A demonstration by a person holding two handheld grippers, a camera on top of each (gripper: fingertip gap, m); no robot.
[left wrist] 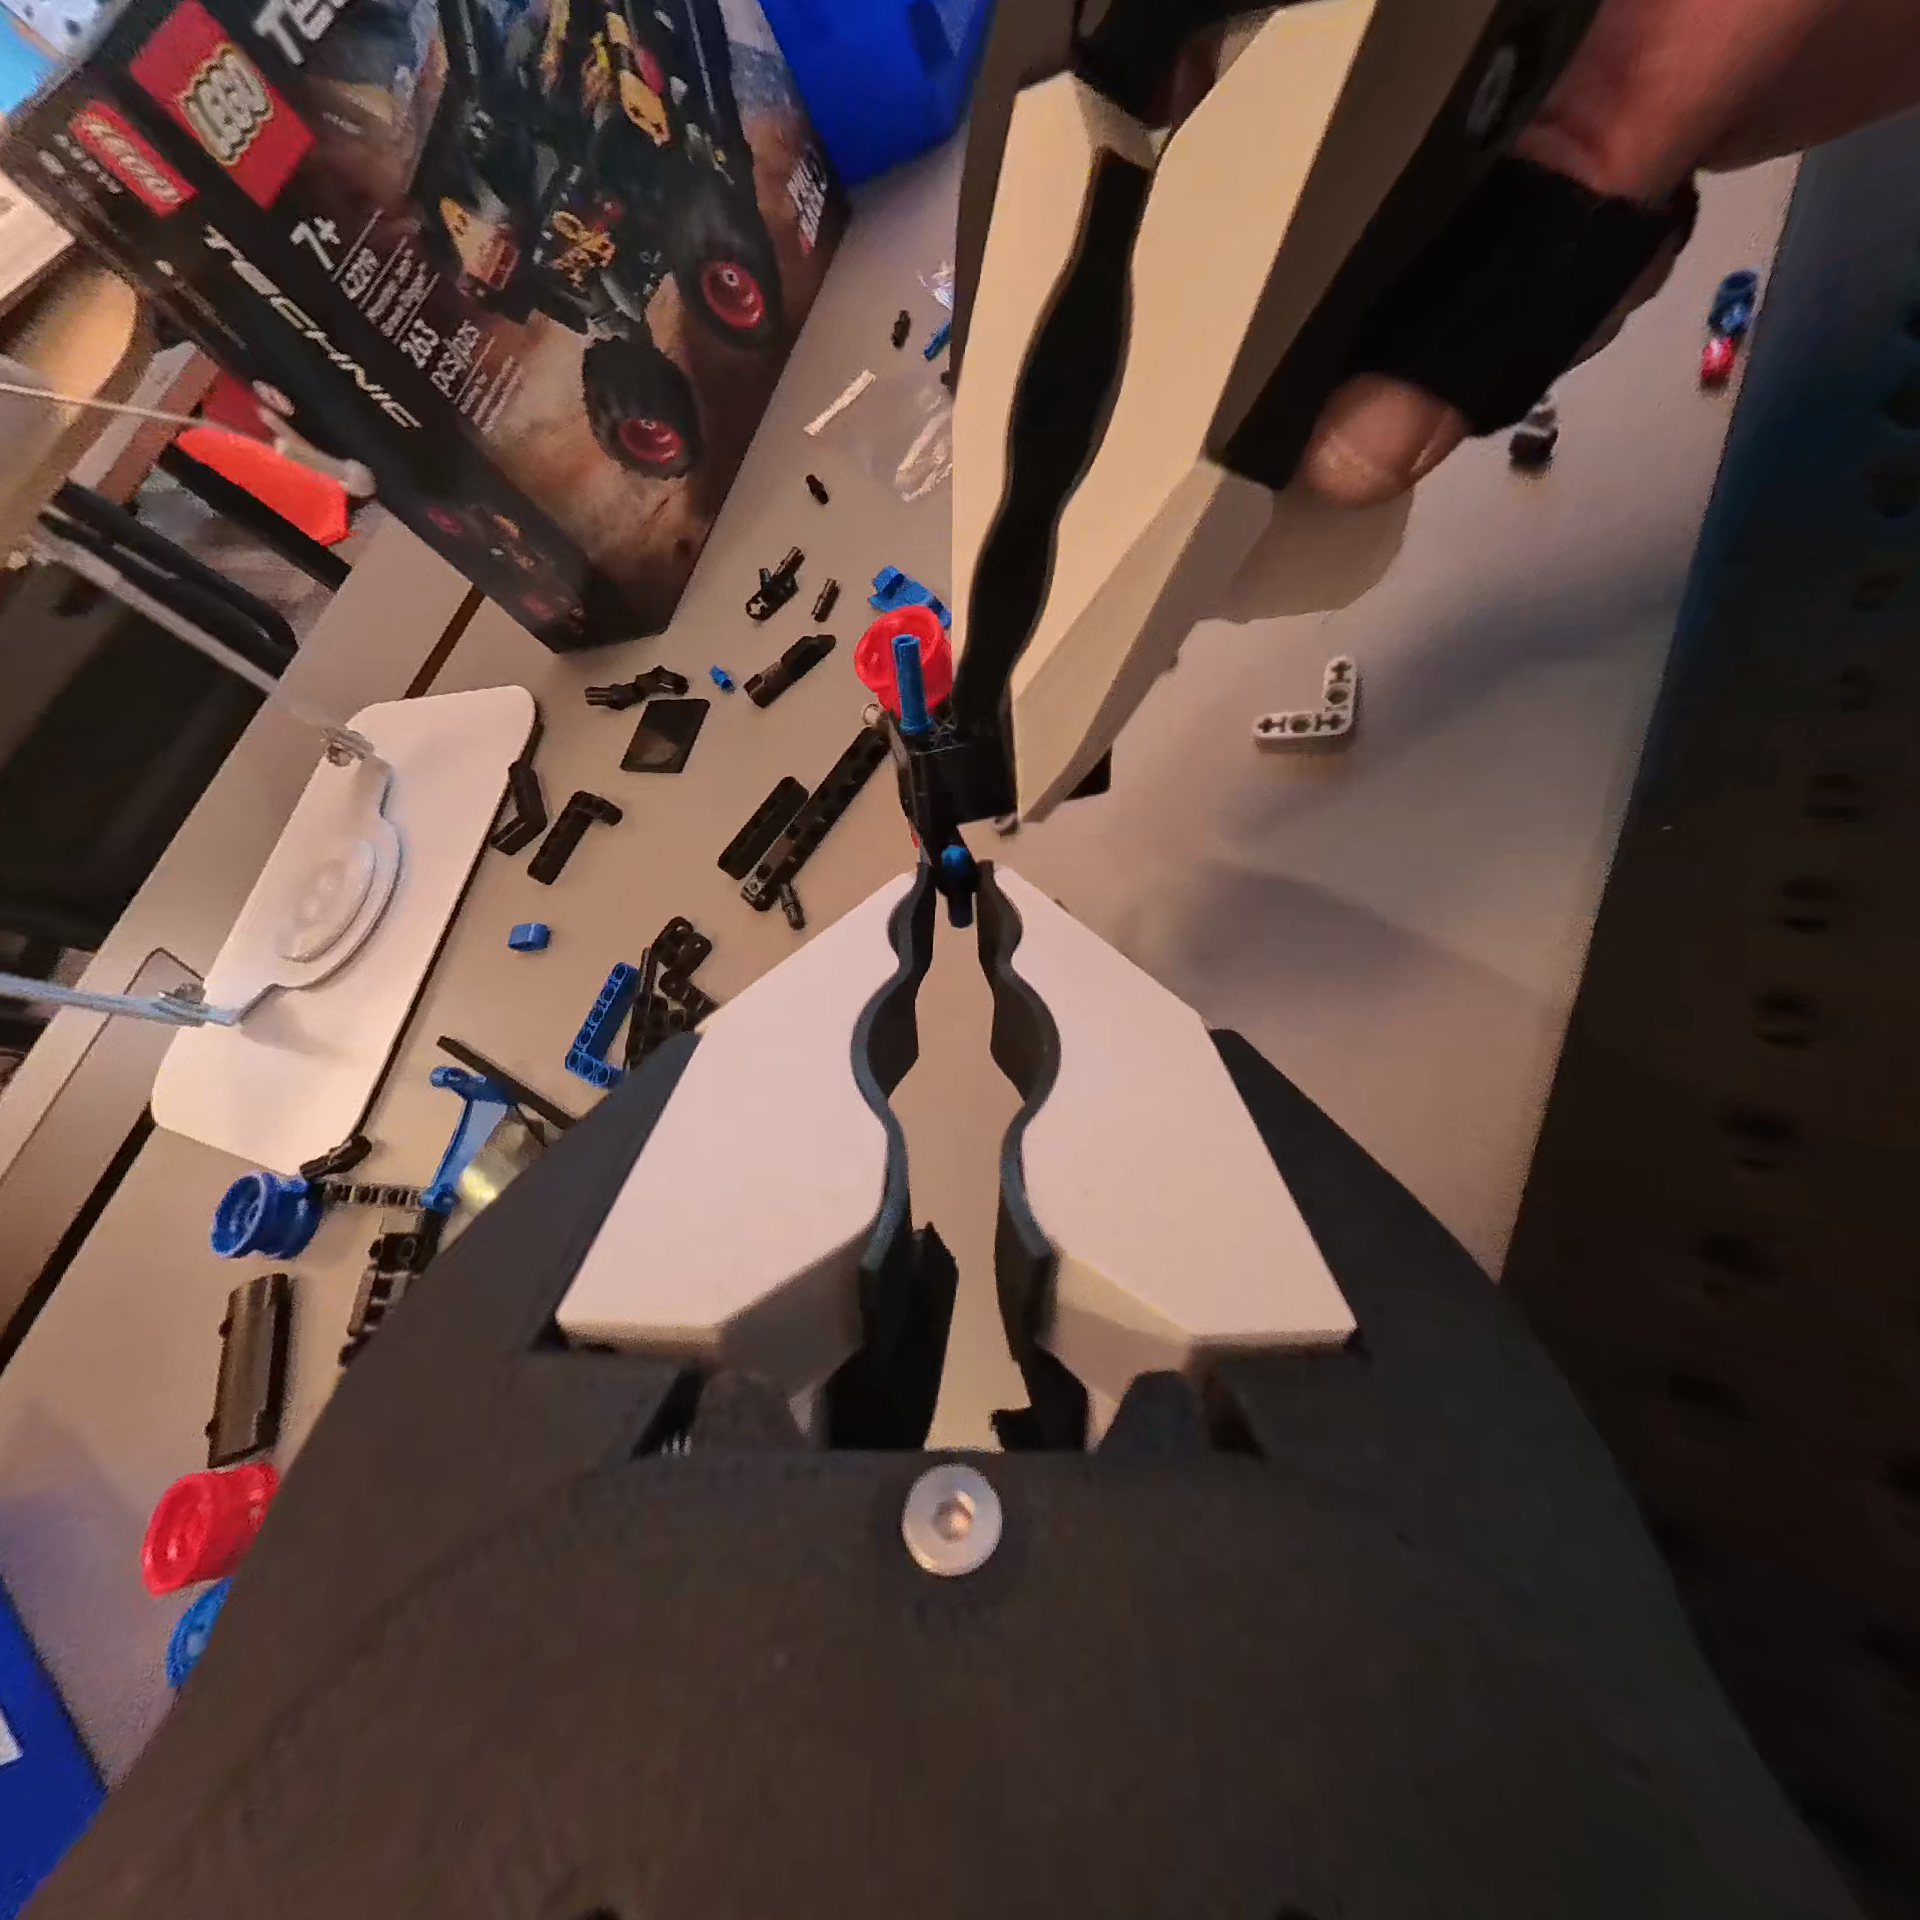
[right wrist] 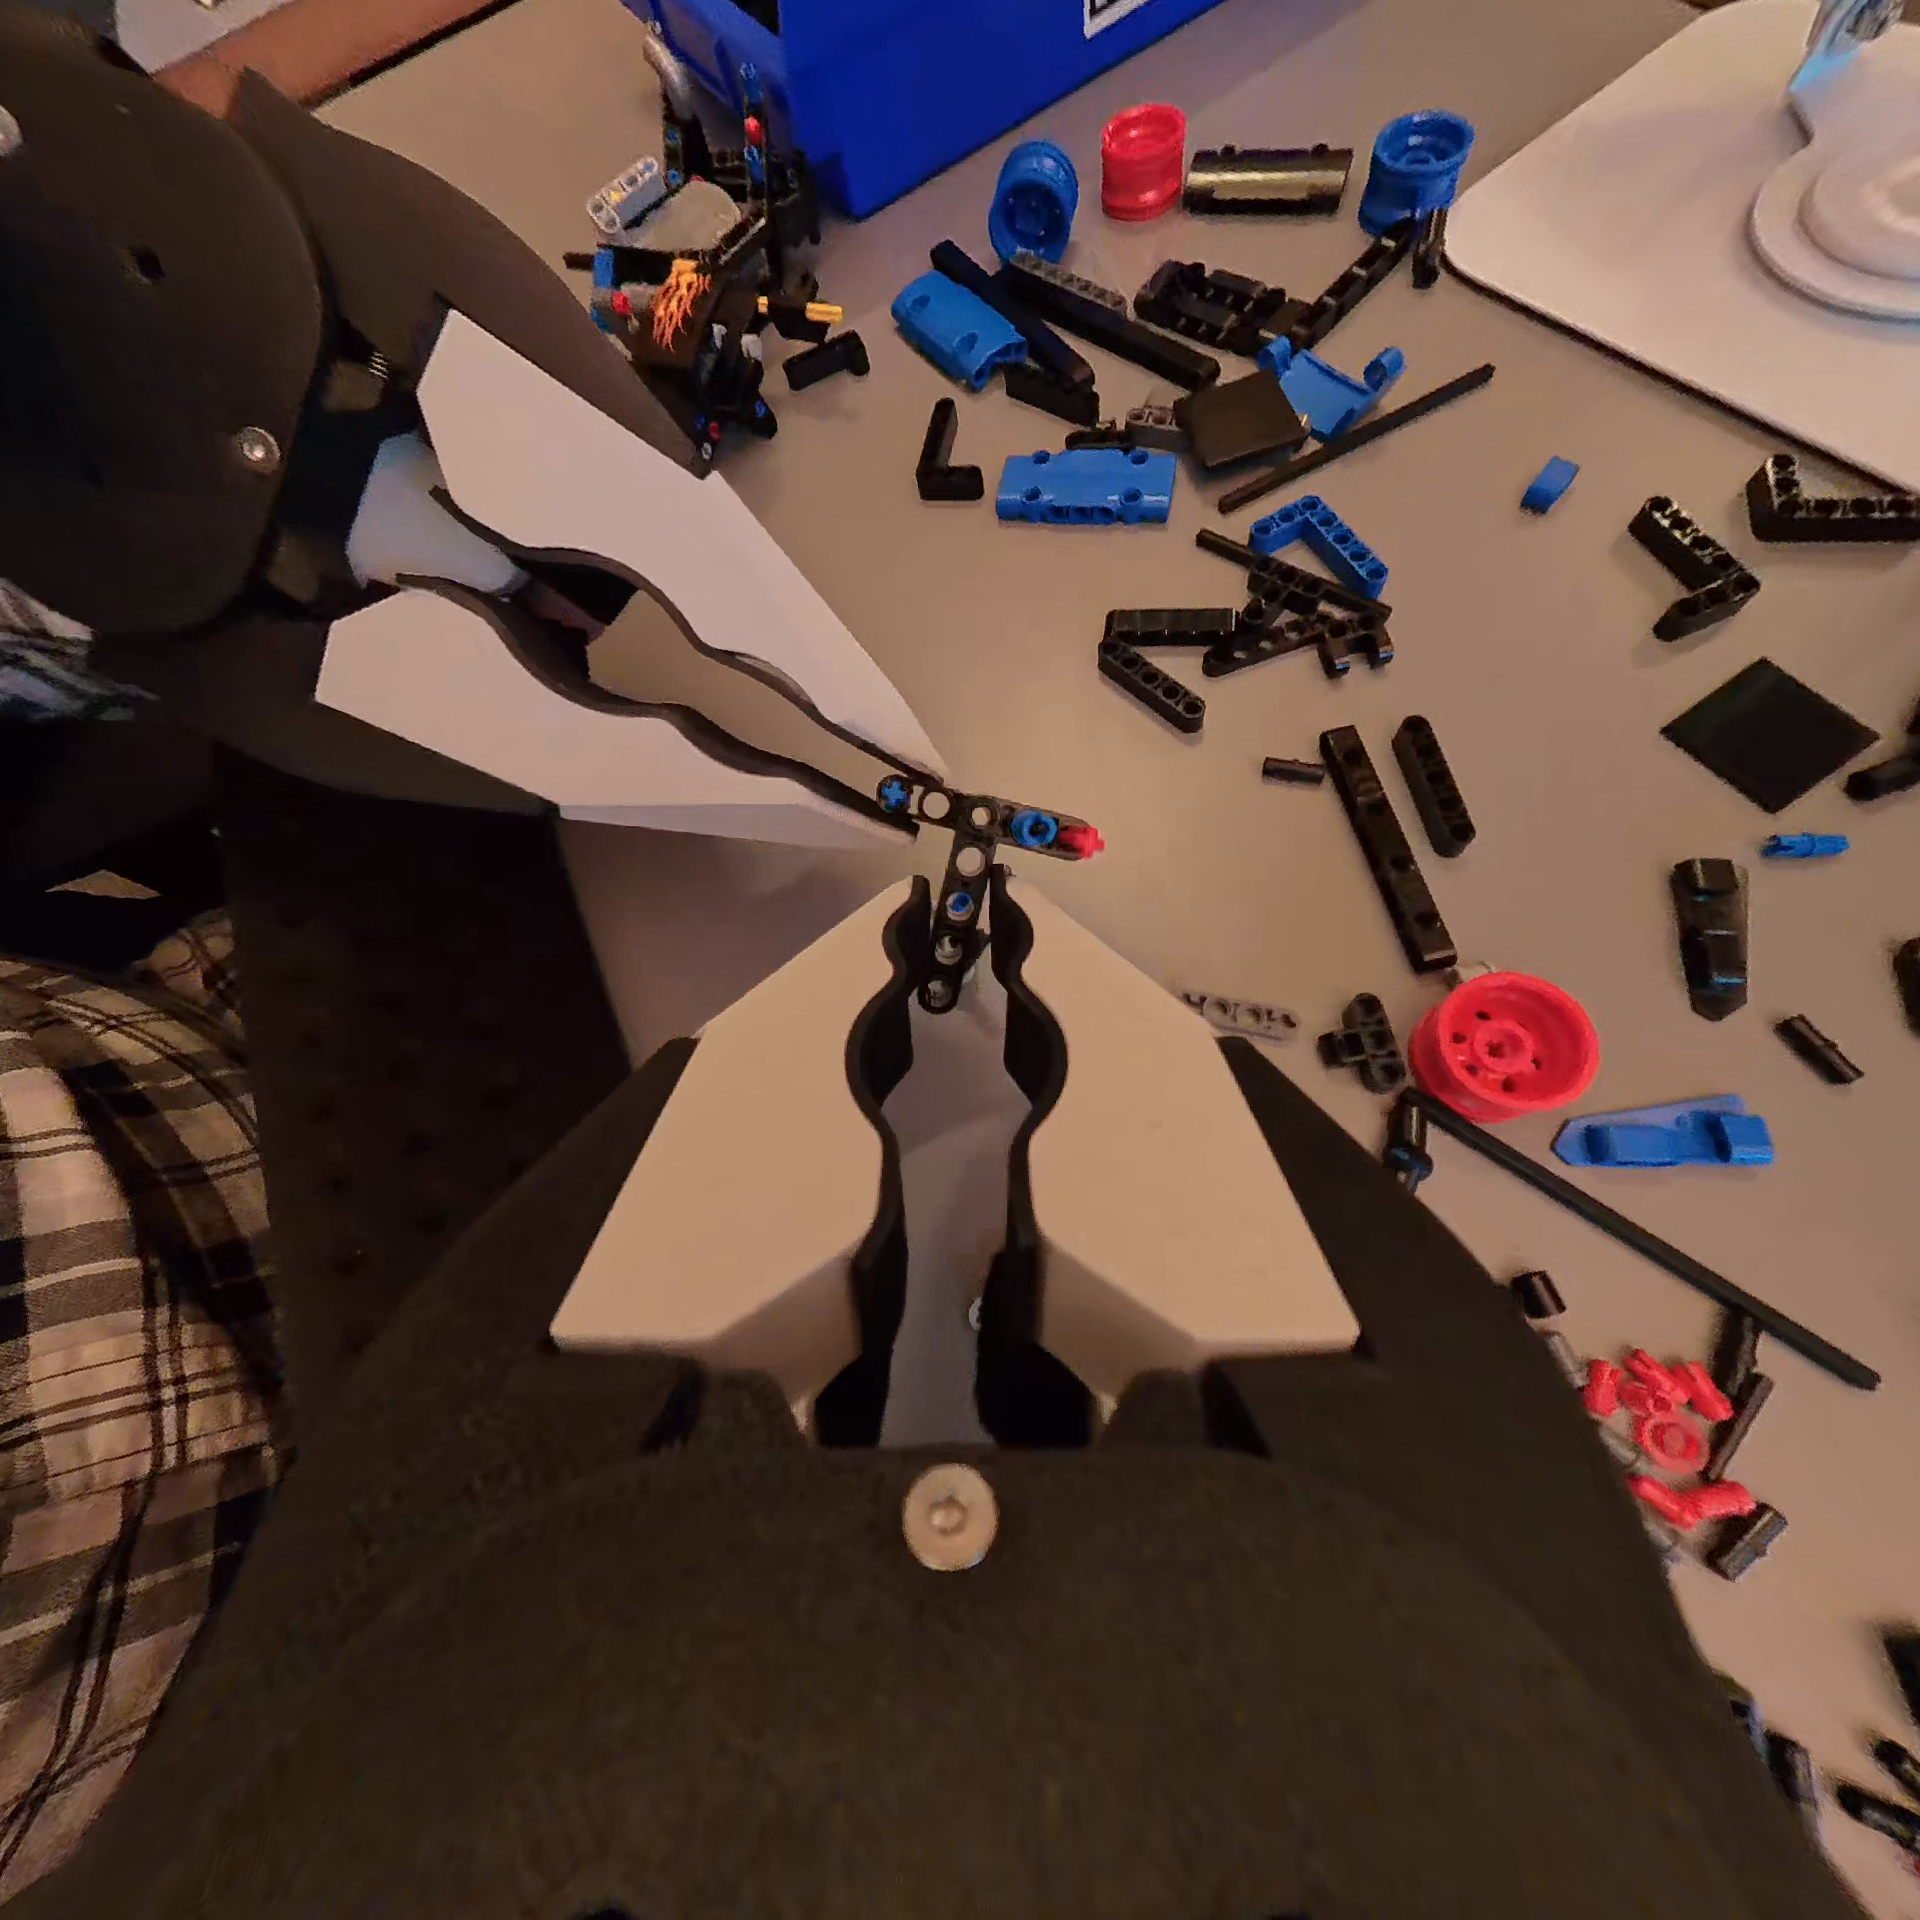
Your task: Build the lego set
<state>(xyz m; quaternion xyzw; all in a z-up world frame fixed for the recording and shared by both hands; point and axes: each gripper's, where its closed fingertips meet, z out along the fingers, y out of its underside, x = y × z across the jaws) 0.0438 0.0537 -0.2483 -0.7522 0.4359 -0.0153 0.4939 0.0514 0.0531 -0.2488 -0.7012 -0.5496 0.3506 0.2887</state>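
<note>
Loose Lego parts litter the grey table (right wrist: 790,935) before you: black beams, blue panels, a red wheel (right wrist: 1503,1046) near your right tool and a half-built model (right wrist: 691,301) beside a blue bin (right wrist: 935,94) at the far edge. From the left wrist view, the set's box (left wrist: 447,281) stands at the upper left, with a white mat (left wrist: 343,914) lying flat in front of it.

Your two tools meet above the table. Your right gripper (right wrist: 951,894) is clamped on the stem of a black T-shaped beam (right wrist: 961,883), its tips pinching the holed strip so that the crossbar sticks out beyond them. Your left gripper (left wrist: 956,883) is closed at its tips on one end of that same piece, beside a blue pin (left wrist: 956,873); the right wrist view shows it gripping the crossbar's left end, while a blue pin and a small red peg (right wrist: 1086,842) sit at the crossbar's free right end. The piece hangs in the air between both tools, clear of the table.

Your gloved hand (left wrist: 1455,343) wraps the right tool's body in the left wrist view.
</note>
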